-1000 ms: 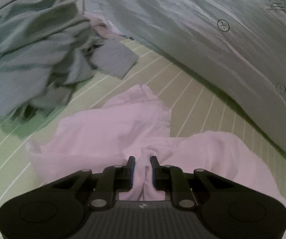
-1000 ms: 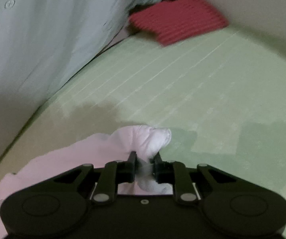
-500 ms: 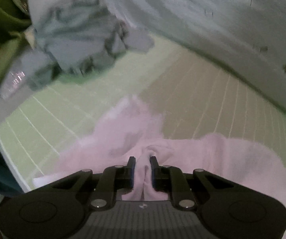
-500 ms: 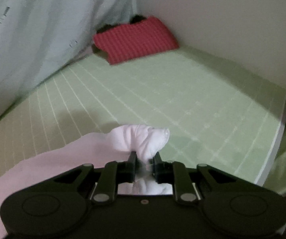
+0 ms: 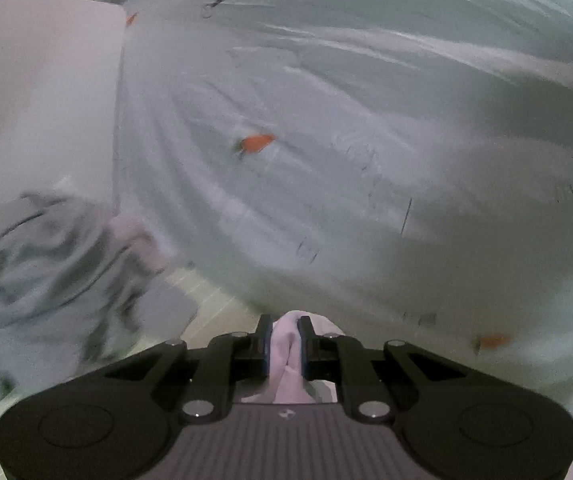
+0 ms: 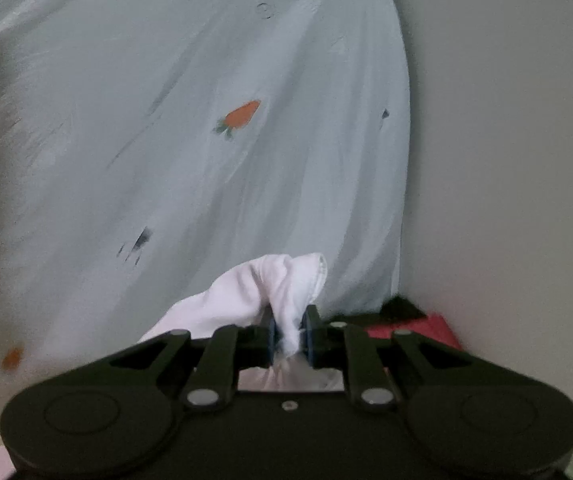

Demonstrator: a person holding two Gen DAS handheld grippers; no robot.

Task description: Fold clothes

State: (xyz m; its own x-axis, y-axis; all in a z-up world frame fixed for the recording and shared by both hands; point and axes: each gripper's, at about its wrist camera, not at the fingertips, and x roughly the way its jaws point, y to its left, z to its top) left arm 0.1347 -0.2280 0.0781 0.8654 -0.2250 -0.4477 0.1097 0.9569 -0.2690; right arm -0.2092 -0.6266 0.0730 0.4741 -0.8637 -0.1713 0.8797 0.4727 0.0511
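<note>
My left gripper (image 5: pixel 285 326) is shut on a bunched fold of the pale pink garment (image 5: pixel 288 354), which hangs down below the fingers and mostly out of sight. My right gripper (image 6: pixel 290 326) is shut on another bunched part of the same garment (image 6: pixel 262 284), whose cloth trails off to the lower left. Both grippers are raised and tilted up toward the curtain.
A pale blue curtain with carrot prints (image 5: pixel 366 120) (image 6: pixel 166 120) fills most of both views. A heap of grey clothes (image 5: pixel 46 280) lies at the left on the green striped bed (image 5: pixel 214 312). A red pillow (image 6: pixel 414 330) sits by the white wall (image 6: pixel 506 160).
Both grippers have lifted and tilted upward with the pink garment; the bed has dropped out of view and the curtain now fills the frames.
</note>
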